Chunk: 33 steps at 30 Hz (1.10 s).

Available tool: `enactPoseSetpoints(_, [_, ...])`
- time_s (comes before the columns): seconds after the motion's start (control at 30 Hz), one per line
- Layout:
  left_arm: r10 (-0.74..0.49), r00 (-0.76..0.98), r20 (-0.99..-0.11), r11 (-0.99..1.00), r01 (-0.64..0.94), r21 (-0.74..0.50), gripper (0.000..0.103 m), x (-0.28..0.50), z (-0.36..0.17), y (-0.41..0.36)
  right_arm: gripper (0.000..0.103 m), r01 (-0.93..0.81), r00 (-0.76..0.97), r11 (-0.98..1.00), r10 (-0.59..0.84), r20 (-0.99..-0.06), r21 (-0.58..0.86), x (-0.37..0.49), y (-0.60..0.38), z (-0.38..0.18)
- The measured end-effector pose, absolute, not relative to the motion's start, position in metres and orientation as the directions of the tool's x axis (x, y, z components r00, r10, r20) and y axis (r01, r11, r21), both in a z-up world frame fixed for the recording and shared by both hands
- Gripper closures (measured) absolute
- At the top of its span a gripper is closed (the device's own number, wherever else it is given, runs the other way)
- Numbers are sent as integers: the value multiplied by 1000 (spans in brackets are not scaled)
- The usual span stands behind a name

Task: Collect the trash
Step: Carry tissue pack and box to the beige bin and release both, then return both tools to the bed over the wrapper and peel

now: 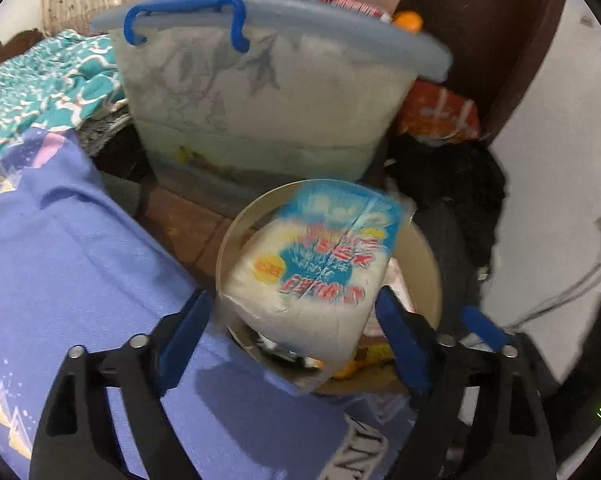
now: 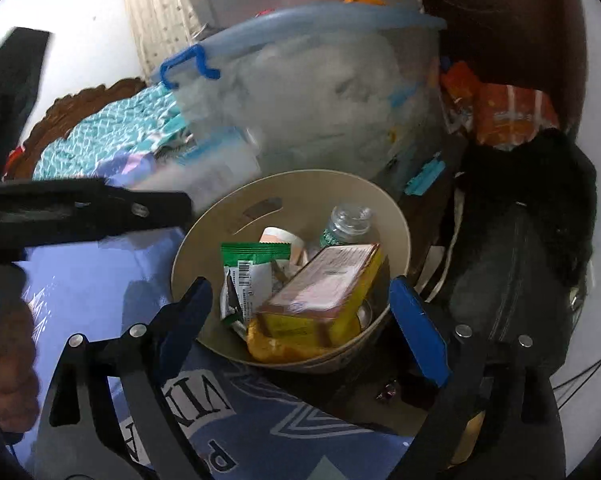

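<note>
In the left wrist view a white and blue printed plastic bag [image 1: 312,272] hangs over a beige round bin [image 1: 420,264]. My left gripper [image 1: 296,320] has its jaws wide, and the bag lies between them; the frames do not show whether they grip it. In the right wrist view the bin [image 2: 220,220] holds a yellow carton [image 2: 320,292], a green wrapper [image 2: 252,272], a clear bottle [image 2: 346,224] and a small cup [image 2: 280,238]. My right gripper [image 2: 300,300] is open and empty just above the bin's near rim. The left gripper's black body [image 2: 84,208] shows at the left.
A translucent storage box [image 1: 252,108] with a blue-handled lid stands right behind the bin. A blue bedsheet [image 1: 60,260] lies to the left, teal cloth [image 1: 40,88] beyond it. A black bag [image 2: 520,240] and orange packet [image 2: 508,112] sit to the right, by a brown wooden post [image 1: 480,40].
</note>
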<state>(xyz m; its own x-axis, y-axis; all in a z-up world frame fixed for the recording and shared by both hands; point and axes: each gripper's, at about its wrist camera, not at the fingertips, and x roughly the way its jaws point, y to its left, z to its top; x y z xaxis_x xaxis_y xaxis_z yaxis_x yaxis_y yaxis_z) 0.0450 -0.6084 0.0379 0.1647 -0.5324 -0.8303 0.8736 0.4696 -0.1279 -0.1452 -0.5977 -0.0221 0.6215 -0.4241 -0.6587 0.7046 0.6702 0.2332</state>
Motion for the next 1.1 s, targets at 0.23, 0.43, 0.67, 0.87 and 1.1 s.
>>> enactPoseSetpoints(0.23, [-533, 155, -832, 493, 856, -157, 22, 50, 32, -560, 14, 724, 646, 616, -447, -618, 311, -179, -576, -24])
enactPoseSetpoints(0.43, [-542, 262, -799, 614, 772, -164, 22, 66, 51, -461, 23, 669, 712, 626, -386, -587, 400, -185, -550, -16])
enactPoseSetpoints(0.67, [-457, 449, -768, 804, 578, -140, 22, 90, 73, -310, 38, 522, 795, 736, -239, -557, 430, -152, -499, 3])
enactPoseSetpoints(0.87, [-264, 571, -778, 930, 364, -49, 22, 98, 75, -158, 41, 357, 823, 825, -56, -565, 439, -104, -433, 9])
enactPoseSetpoints(1.1, [-221, 550, -806, 966, 238, -103, 22, 104, 62, -61, 49, 147, 748, 824, 269, -606, 547, -40, -346, -6])
